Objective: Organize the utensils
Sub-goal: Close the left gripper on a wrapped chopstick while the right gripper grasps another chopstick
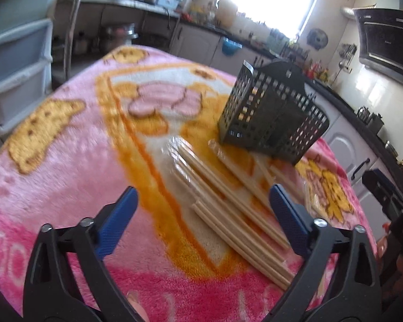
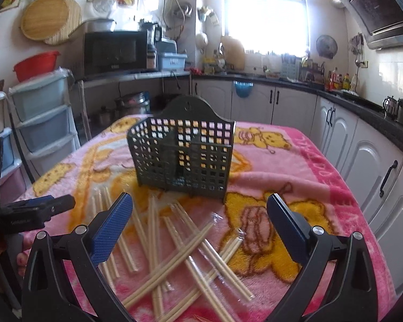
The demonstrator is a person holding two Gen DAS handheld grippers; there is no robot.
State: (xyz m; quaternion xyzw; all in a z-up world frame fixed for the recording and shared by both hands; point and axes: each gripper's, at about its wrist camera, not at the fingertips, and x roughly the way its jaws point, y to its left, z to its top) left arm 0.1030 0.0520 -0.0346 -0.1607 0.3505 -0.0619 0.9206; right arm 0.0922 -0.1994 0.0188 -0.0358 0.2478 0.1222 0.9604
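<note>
Left wrist view: left gripper (image 1: 201, 209) sat at lower centre, jaws spread w/ nothing pinched, above wrapped chopsticks (image 1: 228, 214) lying on a pink blanket (image 1: 67, 161) over the table. Dark perforated utensil holder (image 1: 271, 118) stood upper right of centre, just beyond the sticks.

Right wrist view: left gripper again at far left edge. Right gripper (image 2: 200, 212) at lower centre, jaws spread, empty. Chopsticks (image 2: 174, 255) lay scattered & crossed below the holder (image 2: 182, 155), which stood mid-frame.

Chopsticks (image 2: 190, 244) cut off below — holder (image 1: 274, 112) blurred.
</note>
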